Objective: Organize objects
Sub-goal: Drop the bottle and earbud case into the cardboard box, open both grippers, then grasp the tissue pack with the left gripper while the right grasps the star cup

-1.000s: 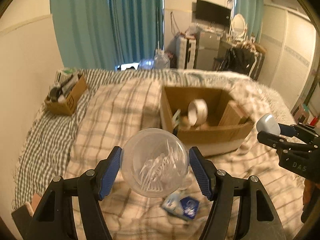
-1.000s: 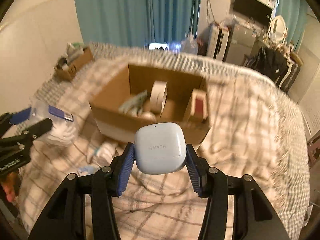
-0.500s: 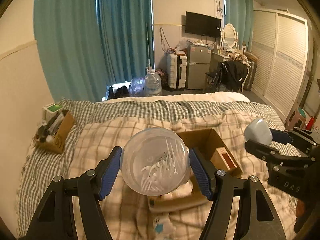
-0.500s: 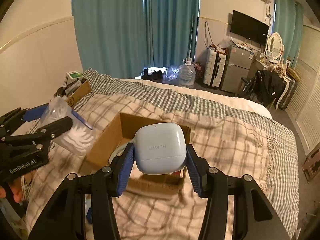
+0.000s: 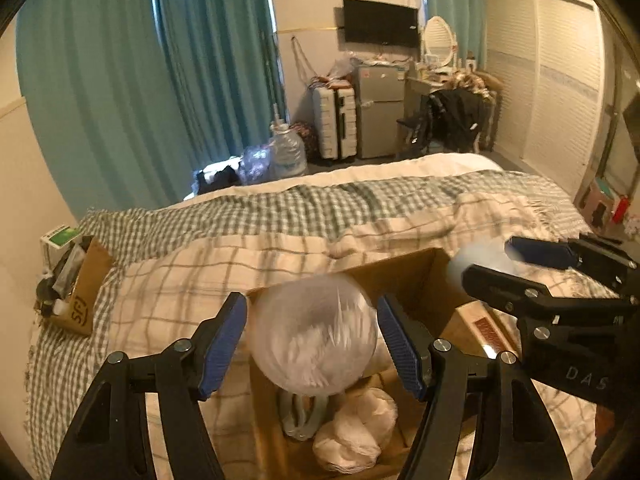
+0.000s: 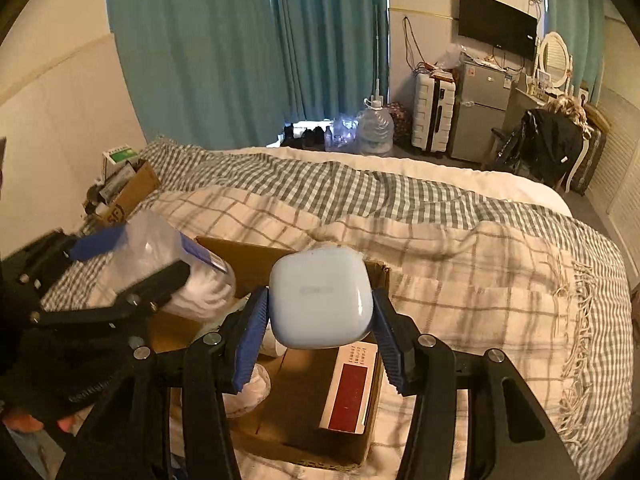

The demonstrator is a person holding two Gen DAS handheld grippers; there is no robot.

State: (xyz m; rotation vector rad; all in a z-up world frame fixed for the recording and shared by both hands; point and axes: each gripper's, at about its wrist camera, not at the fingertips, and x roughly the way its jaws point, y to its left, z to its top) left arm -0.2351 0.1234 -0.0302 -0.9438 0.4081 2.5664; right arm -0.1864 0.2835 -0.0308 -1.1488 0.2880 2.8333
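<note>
My left gripper [image 5: 312, 340] has opened; the clear round tub of cotton swabs [image 5: 314, 334] sits blurred between its jaws with gaps on both sides, right over the open cardboard box [image 5: 416, 276]. It also shows in the right wrist view [image 6: 168, 264]. My right gripper [image 6: 318, 330] has its jaws spread too, and the pale blue earbud case [image 6: 318, 300] is blurred between them above the same box [image 6: 244, 256]. I cannot tell whether either object still touches a pad. The box holds a red-and-white carton [image 6: 352, 388] and a white wad [image 5: 356, 428].
A small cardboard box of clutter [image 5: 76, 292] stands at the bed's left edge by the wall. The checked blanket [image 6: 460, 280] spreads to the right of the big box. Beyond the bed are a water jug [image 6: 374, 128], suitcase and fridge.
Both grippers have come down over the box and their jaws have spread apart. The swab tub and the earbud case now look blurred and loose between the pads.
</note>
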